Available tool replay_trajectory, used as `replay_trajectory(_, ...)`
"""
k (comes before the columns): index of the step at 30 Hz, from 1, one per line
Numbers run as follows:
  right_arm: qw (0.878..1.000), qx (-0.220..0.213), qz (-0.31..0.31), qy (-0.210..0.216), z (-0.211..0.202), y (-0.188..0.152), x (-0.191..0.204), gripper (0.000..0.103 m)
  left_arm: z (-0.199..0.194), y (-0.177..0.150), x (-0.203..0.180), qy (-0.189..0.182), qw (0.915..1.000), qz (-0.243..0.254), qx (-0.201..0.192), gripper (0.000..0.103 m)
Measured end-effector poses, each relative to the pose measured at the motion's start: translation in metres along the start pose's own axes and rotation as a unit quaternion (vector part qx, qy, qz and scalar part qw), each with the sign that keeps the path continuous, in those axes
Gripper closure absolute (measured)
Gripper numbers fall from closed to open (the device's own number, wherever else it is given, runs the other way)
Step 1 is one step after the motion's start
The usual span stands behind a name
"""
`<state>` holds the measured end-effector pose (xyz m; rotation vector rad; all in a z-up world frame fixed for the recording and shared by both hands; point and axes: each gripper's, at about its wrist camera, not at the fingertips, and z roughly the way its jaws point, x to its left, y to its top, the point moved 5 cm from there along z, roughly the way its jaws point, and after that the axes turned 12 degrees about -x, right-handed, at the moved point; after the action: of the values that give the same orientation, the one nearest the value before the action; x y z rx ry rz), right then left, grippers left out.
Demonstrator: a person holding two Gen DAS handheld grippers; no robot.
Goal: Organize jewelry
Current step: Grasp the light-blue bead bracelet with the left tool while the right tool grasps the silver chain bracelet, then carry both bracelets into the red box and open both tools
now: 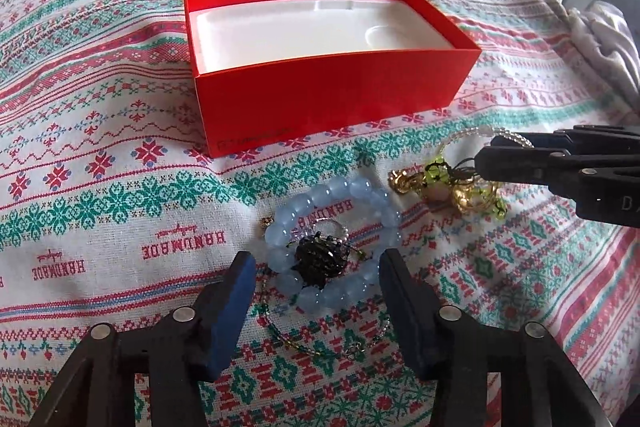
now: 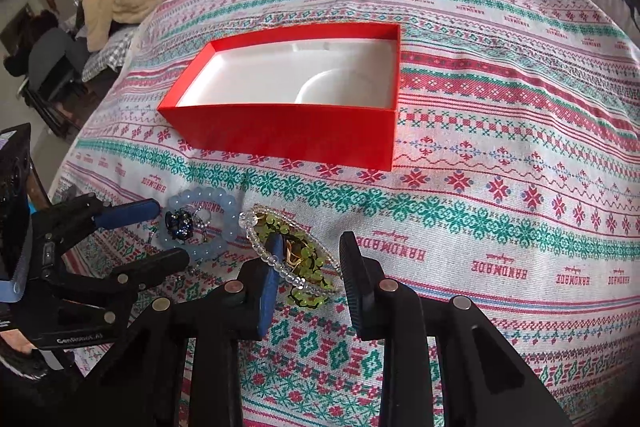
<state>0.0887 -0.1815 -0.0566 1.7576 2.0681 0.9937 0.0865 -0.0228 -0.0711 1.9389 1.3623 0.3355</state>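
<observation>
**Both grippers set around jewelry in front of the red box**

Left wrist view: the left gripper (image 1: 318,267) stands about half open, one finger on each side of the pale blue bead bracelet (image 1: 332,235), which lies flat on the patterned cloth (image 1: 120,187). The pads do not press on it. A black beaded piece (image 1: 322,259) rests inside the ring of beads. The open red box (image 1: 328,107) with its white liner sits beyond. To the right, the right gripper (image 1: 486,157) reaches into a gold and green tangle (image 1: 452,183).

Right wrist view: the right gripper (image 2: 308,259) is narrowly open around the clear bead bracelet (image 2: 276,259) and green pieces; whether its pads grip them I cannot tell. The left gripper (image 2: 172,231) brackets the blue bracelet at left.
</observation>
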Motion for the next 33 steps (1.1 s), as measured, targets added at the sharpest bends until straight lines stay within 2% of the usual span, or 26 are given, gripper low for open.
replay_trajectory(3, 1.000, -0.007, 0.015, 0.003, -0.007, 0.004, -0.008, 0.072, -0.007, 0.002, 0.006, -0.002, 1.0000, -0.008, -0.003, 0.057)
replay_trajectory(6, 1.000, -0.011, 0.024, 0.007, -0.012, 0.009, -0.013, 0.072, -0.014, 0.009, 0.019, 0.011, 0.9998, -0.013, -0.008, 0.064)
replay_trajectory(8, 1.000, -0.008, 0.027, 0.006, -0.013, 0.009, -0.016, 0.081, -0.013, 0.015, 0.030, 0.021, 0.9994, -0.025, -0.007, 0.068)
replay_trajectory(9, 1.000, -0.007, 0.028, 0.005, -0.012, 0.010, -0.017, 0.082, -0.011, 0.018, 0.034, 0.020, 0.9993, -0.033, -0.003, 0.071)
replay_trajectory(12, 0.999, -0.005, 0.034, 0.001, -0.011, 0.013, -0.020, 0.089, 0.005, 0.024, 0.036, 0.002, 0.9987, -0.046, 0.022, 0.080)
replay_trajectory(17, 0.999, -0.002, 0.054, -0.002, -0.006, 0.018, -0.026, 0.097, 0.029, 0.026, 0.025, -0.027, 0.9967, -0.039, 0.067, 0.081)
replay_trajectory(20, 0.998, 0.002, 0.056, -0.003, -0.003, 0.018, -0.027, 0.097, 0.040, 0.024, 0.018, -0.019, 0.9956, -0.016, 0.090, 0.081)
replay_trajectory(23, 0.998, 0.010, 0.055, -0.004, 0.000, 0.016, -0.028, 0.097, 0.044, 0.027, 0.018, -0.013, 0.9955, -0.021, 0.092, 0.084)
replay_trajectory(25, 0.998, 0.015, 0.056, -0.005, 0.002, 0.014, -0.028, 0.097, 0.046, 0.026, 0.020, -0.007, 0.9955, -0.023, 0.092, 0.093)
replay_trajectory(30, 0.998, 0.024, 0.054, -0.006, 0.009, 0.012, -0.027, 0.099, 0.046, 0.026, 0.022, -0.008, 0.9947, -0.034, 0.096, 0.094)
replay_trajectory(33, 0.998, 0.020, 0.051, -0.005, 0.007, 0.014, -0.022, 0.099, 0.039, 0.026, 0.025, -0.004, 0.9953, -0.046, 0.086, 0.094)
